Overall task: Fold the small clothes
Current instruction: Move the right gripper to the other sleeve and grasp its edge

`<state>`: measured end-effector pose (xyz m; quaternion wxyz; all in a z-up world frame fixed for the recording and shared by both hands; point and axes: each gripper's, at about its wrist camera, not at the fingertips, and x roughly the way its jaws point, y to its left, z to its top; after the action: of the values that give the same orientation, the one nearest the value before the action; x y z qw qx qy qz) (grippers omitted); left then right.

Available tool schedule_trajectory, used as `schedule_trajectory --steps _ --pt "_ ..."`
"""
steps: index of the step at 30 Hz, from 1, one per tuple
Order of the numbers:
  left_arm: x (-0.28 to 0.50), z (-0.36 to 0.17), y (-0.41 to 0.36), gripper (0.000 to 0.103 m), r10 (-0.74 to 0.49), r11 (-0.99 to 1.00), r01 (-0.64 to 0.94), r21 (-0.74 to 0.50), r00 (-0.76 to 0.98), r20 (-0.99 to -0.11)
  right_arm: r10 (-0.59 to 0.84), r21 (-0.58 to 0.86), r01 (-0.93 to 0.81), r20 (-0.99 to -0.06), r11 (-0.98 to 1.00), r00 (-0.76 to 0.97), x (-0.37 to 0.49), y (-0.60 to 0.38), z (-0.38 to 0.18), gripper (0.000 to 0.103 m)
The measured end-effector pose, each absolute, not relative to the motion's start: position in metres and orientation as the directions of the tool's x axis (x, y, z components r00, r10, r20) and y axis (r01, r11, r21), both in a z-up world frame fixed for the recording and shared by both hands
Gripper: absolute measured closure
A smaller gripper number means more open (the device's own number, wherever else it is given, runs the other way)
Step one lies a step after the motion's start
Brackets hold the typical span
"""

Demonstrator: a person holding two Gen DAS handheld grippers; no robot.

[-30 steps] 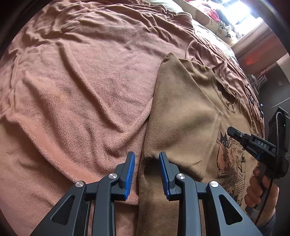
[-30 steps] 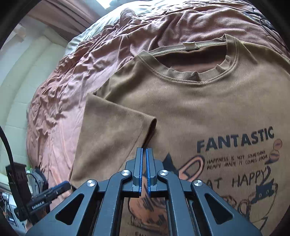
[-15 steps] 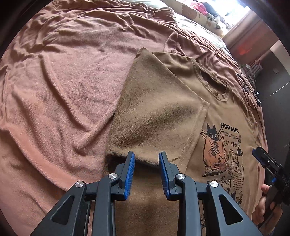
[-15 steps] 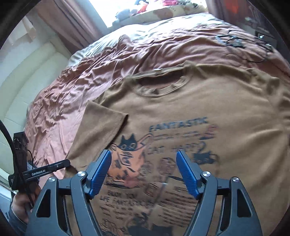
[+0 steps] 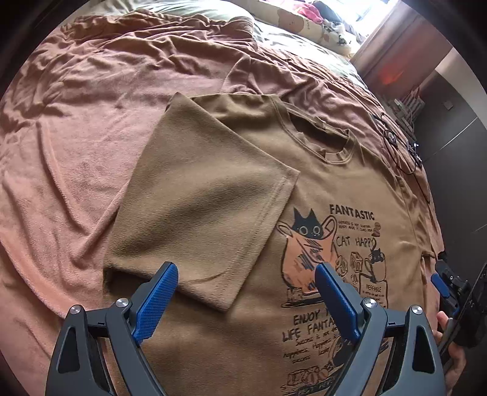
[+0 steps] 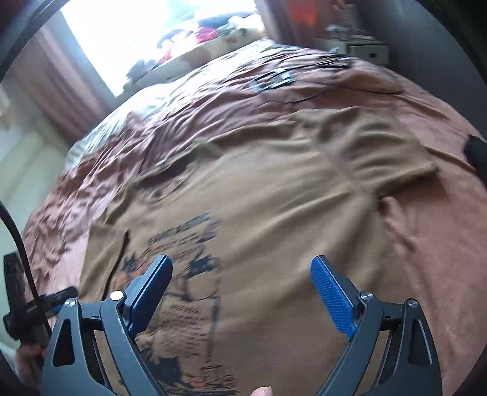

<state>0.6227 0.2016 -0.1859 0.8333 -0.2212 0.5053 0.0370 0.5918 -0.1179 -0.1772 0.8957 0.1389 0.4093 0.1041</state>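
1. T-shirt: a tan short-sleeved shirt with a cat print lies front side up, spread flat on a bed under a rumpled pink-brown blanket.
2. In the left wrist view one sleeve is folded inward over the chest, its hem edge just beside the cat drawing and the word "FANTASTIC".
3. In the right wrist view, which is blurred, the other sleeve lies spread outward on the blanket, unfolded.
4. The neck opening faces the far end of the bed, where a patterned pillow and bright window light show.
5. The left hand-held gripper hovers above the lower edge of the folded sleeve. Its jaws are opening and stand wide apart; the blue pads press on nothing, and only shirt cloth shows below the gap.
6. The right hand-held gripper hangs over the middle of the shirt, above the print. Its jaws are likewise opening, wide apart, with nothing pinched between them.
7. In the left wrist view the right hand-held gripper also appears at the right edge, just beside the shirt's side, with the person's hand around its handle.
8. Thin black cables lie on the blanket beyond the shirt's far shoulder, well apart from both tools.
9. A fingertip shows at the bottom edge of the right wrist view.
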Motion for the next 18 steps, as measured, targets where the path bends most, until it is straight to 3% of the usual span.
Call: schedule_trajectory --steps 8,18 --pt "0.642 -0.169 0.165 0.011 -0.143 0.925 -0.236 -0.297 0.508 -0.849 0.211 0.418 0.115 -0.655 0.901 0.726 0.573 -0.193 -0.18 0.011" --pt "0.676 -0.163 0.097 0.015 -0.217 0.922 -0.168 -0.349 0.523 -0.824 0.151 0.492 0.239 -0.627 0.837 0.764 0.563 -0.246 -0.188 0.011"
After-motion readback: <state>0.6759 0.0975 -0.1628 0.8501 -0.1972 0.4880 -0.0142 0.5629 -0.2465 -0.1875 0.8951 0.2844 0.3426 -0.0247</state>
